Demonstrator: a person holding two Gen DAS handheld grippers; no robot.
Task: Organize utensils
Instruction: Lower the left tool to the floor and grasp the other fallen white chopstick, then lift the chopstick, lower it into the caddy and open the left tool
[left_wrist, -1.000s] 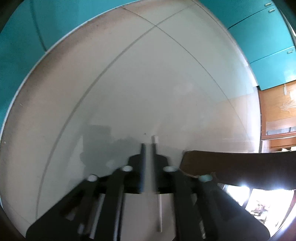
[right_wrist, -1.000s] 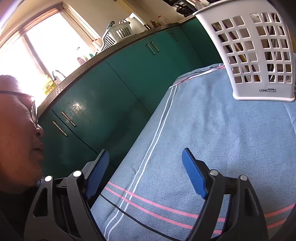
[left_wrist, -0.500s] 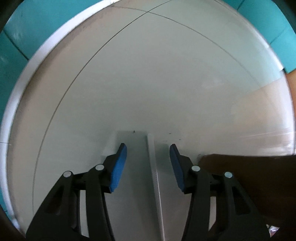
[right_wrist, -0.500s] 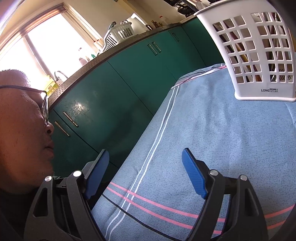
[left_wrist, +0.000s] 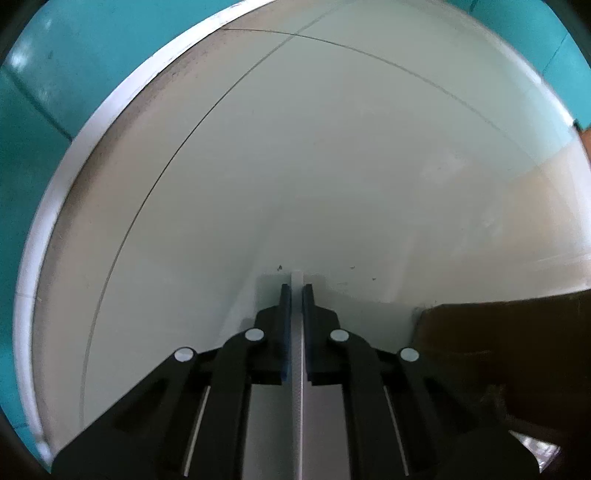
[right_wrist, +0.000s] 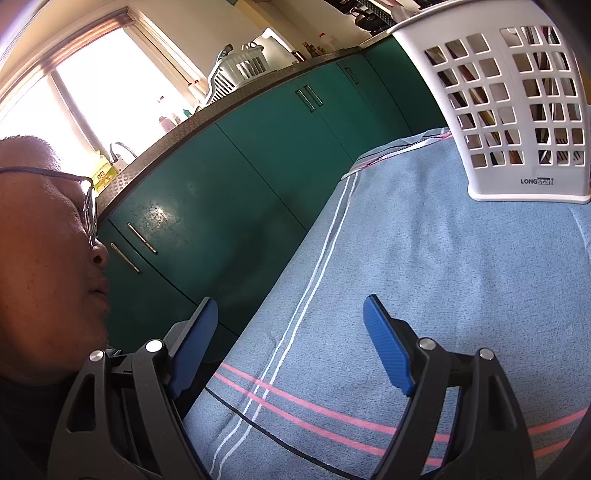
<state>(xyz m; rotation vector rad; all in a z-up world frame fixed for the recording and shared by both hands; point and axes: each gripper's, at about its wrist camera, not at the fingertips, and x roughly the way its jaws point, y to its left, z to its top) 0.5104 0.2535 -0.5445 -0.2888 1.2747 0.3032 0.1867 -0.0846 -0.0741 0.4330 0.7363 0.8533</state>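
My left gripper (left_wrist: 296, 288) points up at the ceiling and is shut on a thin white upright edge (left_wrist: 297, 280), apparently the rim or divider of a white container; what it belongs to is hidden below the frame. No utensil shows in the left wrist view. My right gripper (right_wrist: 290, 314) is open and empty, low over the blue striped cloth (right_wrist: 424, 295). A white perforated basket (right_wrist: 517, 110) stands on the cloth at the far right, its contents mostly hidden behind the holes.
Green cabinets (right_wrist: 258, 166) run along the left of the clothed table, under a counter with a dish rack (right_wrist: 240, 70) and a window. The person's face (right_wrist: 40, 258) is close at left. A dark brown shape (left_wrist: 498, 350) sits right of the left gripper.
The left gripper opened around the white edge half a second ago, then closed on it. The right gripper has hardly moved; the person's face leaned further into view.
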